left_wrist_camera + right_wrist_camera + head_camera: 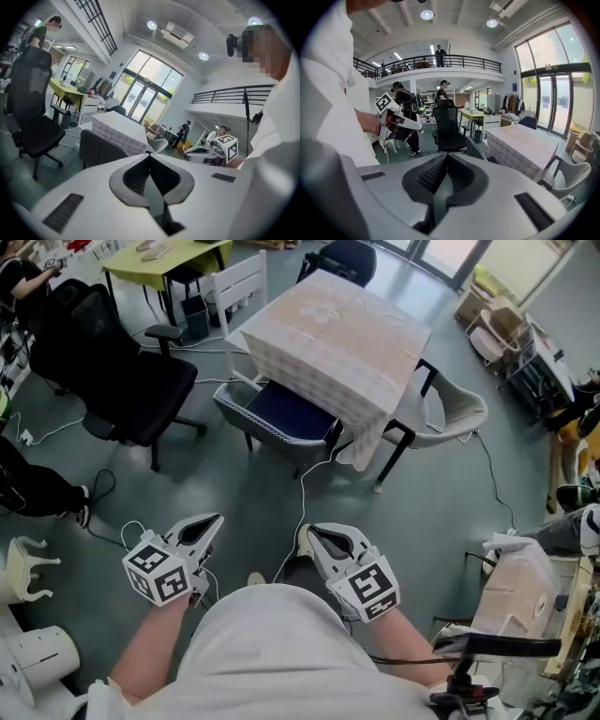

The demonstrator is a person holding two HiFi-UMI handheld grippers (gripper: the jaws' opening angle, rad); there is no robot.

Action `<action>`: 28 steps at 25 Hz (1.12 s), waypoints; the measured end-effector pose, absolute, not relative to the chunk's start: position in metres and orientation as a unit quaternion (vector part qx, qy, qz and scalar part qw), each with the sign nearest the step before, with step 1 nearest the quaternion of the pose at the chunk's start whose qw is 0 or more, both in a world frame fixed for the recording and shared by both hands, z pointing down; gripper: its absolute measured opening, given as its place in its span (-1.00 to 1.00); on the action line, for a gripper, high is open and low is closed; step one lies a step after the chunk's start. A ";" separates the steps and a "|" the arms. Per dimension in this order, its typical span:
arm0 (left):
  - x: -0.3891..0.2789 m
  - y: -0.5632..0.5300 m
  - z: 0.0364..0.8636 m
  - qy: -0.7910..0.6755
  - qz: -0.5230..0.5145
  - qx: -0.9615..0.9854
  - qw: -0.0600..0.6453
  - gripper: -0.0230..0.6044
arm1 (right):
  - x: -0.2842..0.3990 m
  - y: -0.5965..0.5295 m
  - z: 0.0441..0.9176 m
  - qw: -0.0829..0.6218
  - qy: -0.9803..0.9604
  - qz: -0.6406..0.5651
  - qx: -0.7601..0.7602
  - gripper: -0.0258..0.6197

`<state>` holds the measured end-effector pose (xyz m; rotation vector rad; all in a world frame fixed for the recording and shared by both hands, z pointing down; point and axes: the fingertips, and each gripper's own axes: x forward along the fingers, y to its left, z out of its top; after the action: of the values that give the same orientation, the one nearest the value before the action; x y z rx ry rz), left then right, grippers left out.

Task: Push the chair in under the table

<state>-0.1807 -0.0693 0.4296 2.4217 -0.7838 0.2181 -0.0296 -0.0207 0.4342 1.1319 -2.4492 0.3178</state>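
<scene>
A square table (337, 334) under a pale patterned cloth stands in the middle of the room. The chair (281, 418), navy seat and grey patterned back, sits at its near left side with the seat partly beneath the top. Both grippers are held close to my body, well short of the chair. My left gripper (216, 521) is shut and empty, as is my right gripper (303, 533). The left gripper view has the chair back (101, 150) and table (119, 129) beyond its shut jaws (150, 157). In the right gripper view, table (525, 143) and chair (476, 150) lie past its shut jaws (446, 157).
A black office chair (112, 362) stands to the left. A white armchair (459, 409) sits at the table's right side. Cables (300, 493) trail over the floor toward me. A cart with a bag (525, 596) is at my right, and a person's leg (28, 488) at far left.
</scene>
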 end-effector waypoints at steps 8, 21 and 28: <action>-0.194 -0.015 0.416 -0.255 0.098 0.926 0.262 -0.89 | -0.067 0.018 0.424 0.216 -0.884 0.106 0.400 -0.87; -0.219 0.018 0.429 -0.259 0.105 0.920 0.274 -0.89 | -0.099 0.050 0.424 0.227 -0.887 0.100 0.389 -0.88; -0.222 0.024 0.437 -0.253 0.108 0.920 0.279 -0.89 | -0.107 0.055 0.430 0.234 -0.887 0.100 0.386 -0.88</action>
<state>-0.2223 0.0238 0.4368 2.4677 -0.6775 0.2886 -0.1073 0.0553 0.4296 1.0600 -2.4338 0.2750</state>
